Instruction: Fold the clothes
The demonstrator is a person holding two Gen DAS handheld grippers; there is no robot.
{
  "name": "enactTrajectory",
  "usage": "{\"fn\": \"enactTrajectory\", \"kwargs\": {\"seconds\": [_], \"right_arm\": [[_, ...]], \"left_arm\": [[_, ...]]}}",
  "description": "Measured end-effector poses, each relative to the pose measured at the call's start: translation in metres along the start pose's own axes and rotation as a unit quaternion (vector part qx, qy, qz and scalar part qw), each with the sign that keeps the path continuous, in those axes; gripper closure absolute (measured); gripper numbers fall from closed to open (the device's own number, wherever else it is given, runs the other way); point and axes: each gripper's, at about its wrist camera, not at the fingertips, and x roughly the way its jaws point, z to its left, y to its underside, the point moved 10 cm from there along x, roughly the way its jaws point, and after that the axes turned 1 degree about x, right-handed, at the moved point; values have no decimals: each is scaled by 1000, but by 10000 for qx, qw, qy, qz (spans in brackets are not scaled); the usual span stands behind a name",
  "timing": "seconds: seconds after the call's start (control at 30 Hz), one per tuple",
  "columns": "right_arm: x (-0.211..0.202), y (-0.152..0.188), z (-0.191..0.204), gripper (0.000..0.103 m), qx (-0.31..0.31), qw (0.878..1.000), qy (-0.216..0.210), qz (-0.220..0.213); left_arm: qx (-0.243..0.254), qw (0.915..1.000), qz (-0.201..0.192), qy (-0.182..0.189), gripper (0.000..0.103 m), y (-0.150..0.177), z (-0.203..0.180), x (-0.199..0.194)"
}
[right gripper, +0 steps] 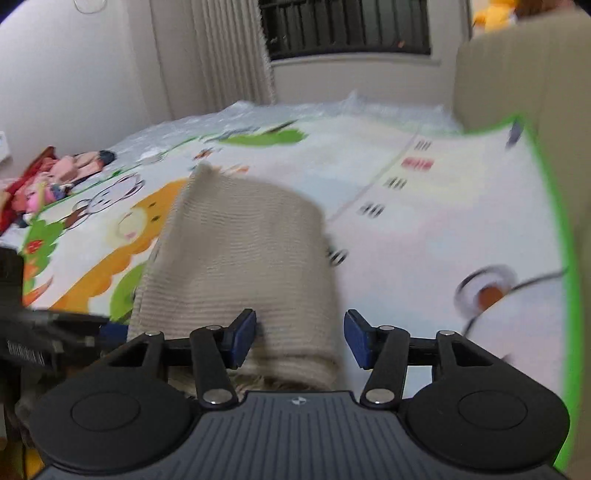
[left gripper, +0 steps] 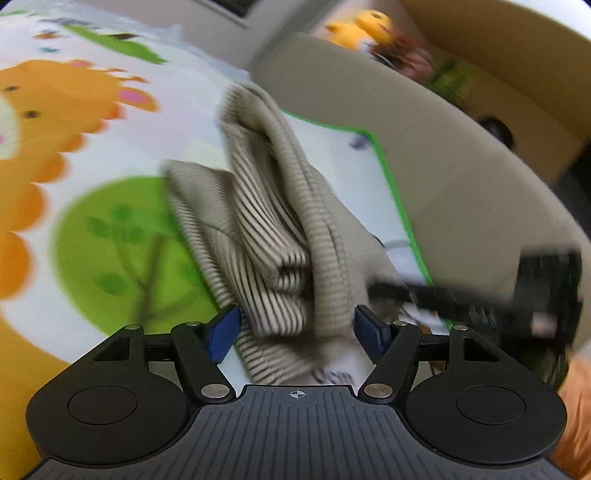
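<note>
A beige ribbed garment [left gripper: 280, 221] with a dark-striped inner side lies bunched and folded lengthwise on the cartoon play mat [left gripper: 92, 155]. My left gripper [left gripper: 297, 334] is open, its blue pads either side of the garment's near end. In the right wrist view the same garment [right gripper: 240, 258] lies as a smooth beige fold running away from me. My right gripper [right gripper: 300, 339] is open around its near end. The right gripper also shows at the right edge of the left wrist view [left gripper: 480, 295], blurred.
A beige sofa [left gripper: 443, 147] borders the mat's green edge, with yellow plush toys [left gripper: 362, 29] on it. Colourful toys [right gripper: 55, 173] lie at the mat's far left. A window [right gripper: 343, 26] and a curtain [right gripper: 229, 55] are behind.
</note>
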Motion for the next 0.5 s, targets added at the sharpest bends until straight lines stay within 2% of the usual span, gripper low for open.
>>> {"fn": "enactTrajectory", "kwargs": {"seconds": [0.03, 0.1, 0.13, 0.17, 0.23, 0.3, 0.37, 0.47, 0.5], "right_arm": [[-8, -8, 4, 41, -78, 9998, 60, -143], [-18, -23, 21, 33, -334, 9985, 122, -421], [-18, -30, 33, 33, -521, 9972, 143, -523], [-17, -36, 47, 33, -720, 9953, 165, -620], [-2, -43, 81, 32, -1158, 9909, 128, -671], [23, -44, 112, 32, -1389, 9889, 9, -528], [52, -43, 132, 32, -1661, 9851, 181, -412], [84, -38, 134, 31, -1883, 9802, 587, -200], [92, -35, 132, 26, -1885, 9799, 644, -84]], "left_arm": [[135, 9999, -40, -82, 31, 3, -3, 0], [169, 9987, -358, -309, 28, -1, 2, -10], [149, 9975, -542, -423, 22, -4, 7, -16], [108, 9954, -745, -600, 12, -7, 13, -23], [57, 9874, -1091, -1148, 12, -12, 28, -34], [65, 9843, -1080, -1393, 11, -13, 41, -32], [85, 9843, -1015, -1444, 11, -9, 45, -27], [133, 9839, -1037, -1449, 10, -6, 41, -30], [128, 9840, -1041, -1443, 10, -6, 41, -31]]}}
